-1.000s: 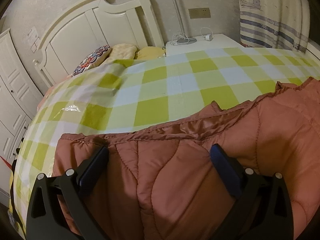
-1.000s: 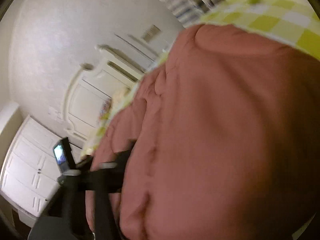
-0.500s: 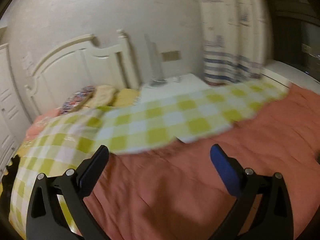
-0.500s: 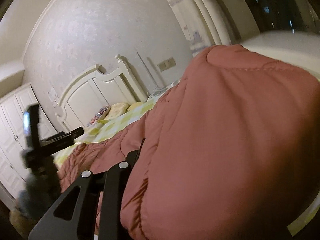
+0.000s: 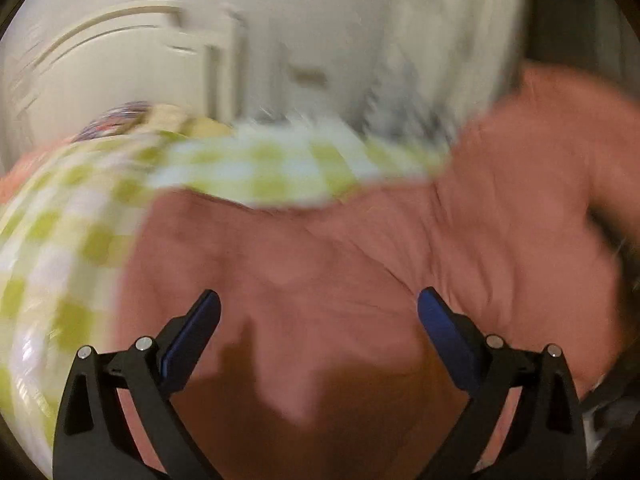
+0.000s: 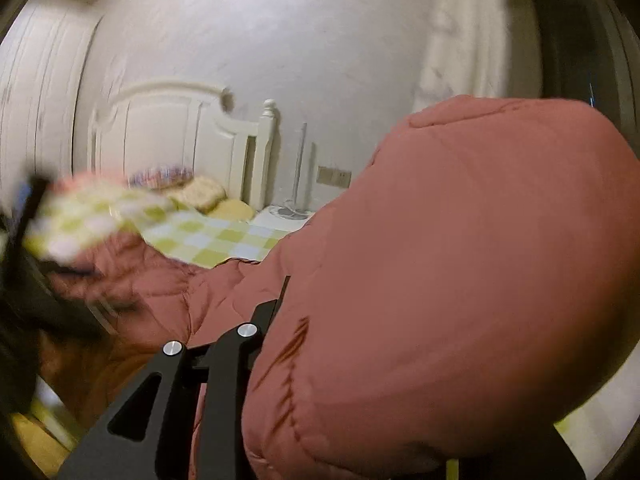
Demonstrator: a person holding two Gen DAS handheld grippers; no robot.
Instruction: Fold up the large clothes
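Rust-pink padded coat (image 5: 360,248) beneath the wide-spread left tool (image 5: 318,312), its bulk clamped in the right tool (image 6: 280,300).

We're in a bedroom, a home one by the look of it. Centre left of the right wrist view stands a cream headboard (image 6: 172,120) with a turned post, and below it pillows (image 6: 208,194) are heaped against it. A yellow-green checked bedspread (image 6: 212,236) covers the bed across the middle. Far left, tall white wardrobe doors (image 6: 36,92). Right of the headboard, a wall switch plate (image 6: 334,177) on the textured wall and a slim lamp stand (image 6: 300,172) on a white bedside table. The left wrist view is badly blurred, but its upper right shows a pale curtain (image 5: 440,52).
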